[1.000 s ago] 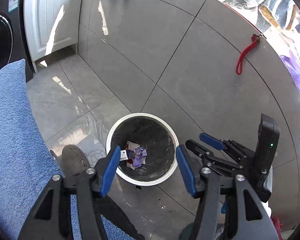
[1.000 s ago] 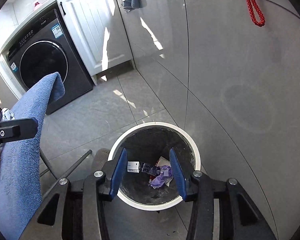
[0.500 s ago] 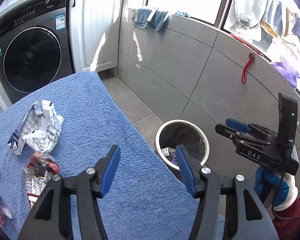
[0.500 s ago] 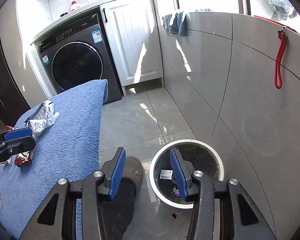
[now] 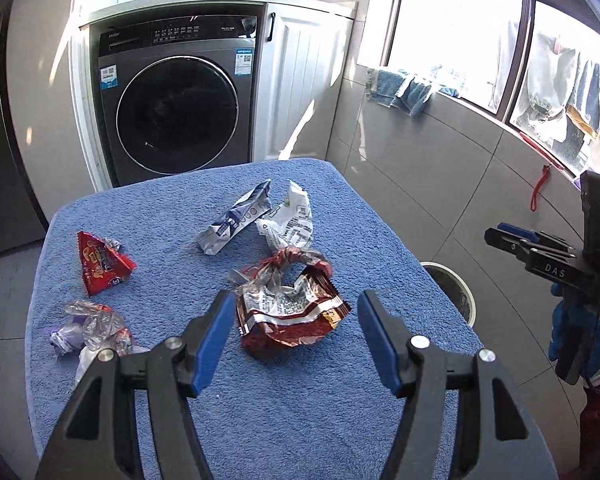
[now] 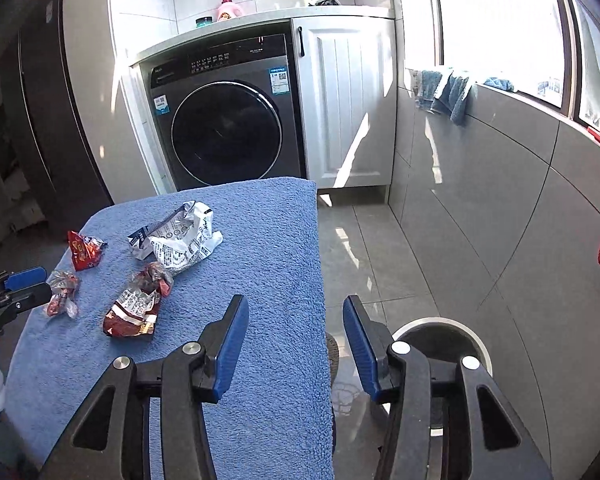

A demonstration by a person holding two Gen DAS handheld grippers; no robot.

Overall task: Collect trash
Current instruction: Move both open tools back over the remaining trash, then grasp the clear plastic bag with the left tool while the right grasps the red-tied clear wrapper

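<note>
Trash is spread over the blue towel-covered table (image 5: 340, 208), none of it held. Left wrist view: dark red crumpled wrapper (image 5: 290, 312) sits at 12 o'clock from the left gripper (image 5: 296, 340), just ahead of the blue pads, not between them. White printed wrapper (image 5: 290, 220) lies further out at 12, touching the red one's twisted top; silver-blue wrapper (image 5: 236, 222) is just beside it at 11. Red triangular packet (image 5: 100, 264) is at 10, well apart. Clear plastic wad with purple and red bits (image 5: 88, 332) is at 9, near the left finger (image 5: 212, 344).

Left gripper: jaws released, have just been opening, nothing between them.

Right gripper (image 6: 296, 352): jaws apart, have just been opening a little, nothing between them. It hangs over the table's right edge; one pad is over the towel, the other over the floor.

Trash bin (image 6: 444, 330), white rim and dark inside, stands on the floor at 2 o'clock from the right gripper, near the grey tiled wall (image 6: 500, 184). Its contents can't be made out.

Washing machine (image 5: 176, 108) is at 12 beyond the table, white cabinet (image 6: 348, 108) beside it.
</note>
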